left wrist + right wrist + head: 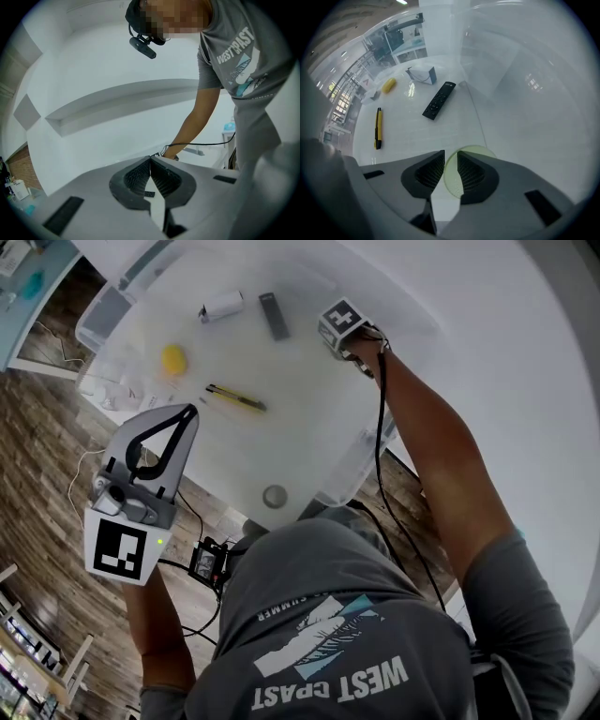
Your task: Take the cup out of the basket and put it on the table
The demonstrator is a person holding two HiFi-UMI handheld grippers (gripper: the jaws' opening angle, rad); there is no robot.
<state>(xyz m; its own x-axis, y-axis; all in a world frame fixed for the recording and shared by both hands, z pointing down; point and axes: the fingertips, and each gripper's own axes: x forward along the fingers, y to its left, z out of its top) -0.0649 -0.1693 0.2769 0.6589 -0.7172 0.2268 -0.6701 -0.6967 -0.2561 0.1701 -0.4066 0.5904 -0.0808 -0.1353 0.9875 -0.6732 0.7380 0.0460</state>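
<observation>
Right gripper: points straight down into the clear plastic basket. Jaws a little apart, straddling the near rim of the cup, with one jaw outside the wall and the other over the cup's mouth. The gap looks wider than the rim, and no pad is seen pressing on it. Cup: pale green, upright, seen from above, standing on the basket floor close to the basket's side wall. It is not yet on the table. In the head view only this gripper's marker cube shows over the basket; the jaws and cup are hidden beneath it. Left gripper: jaws together at the tips with nothing between them. It is held well apart from the basket, off the table's near edge, pointing roughly level. Outside the basket, on the table: a black remote just beside the basket wall; a white box near the remote, on its side away from the basket; a yellow-and-black utility knife farther from the basket; and a yellow object farther still, kind not readable.
</observation>
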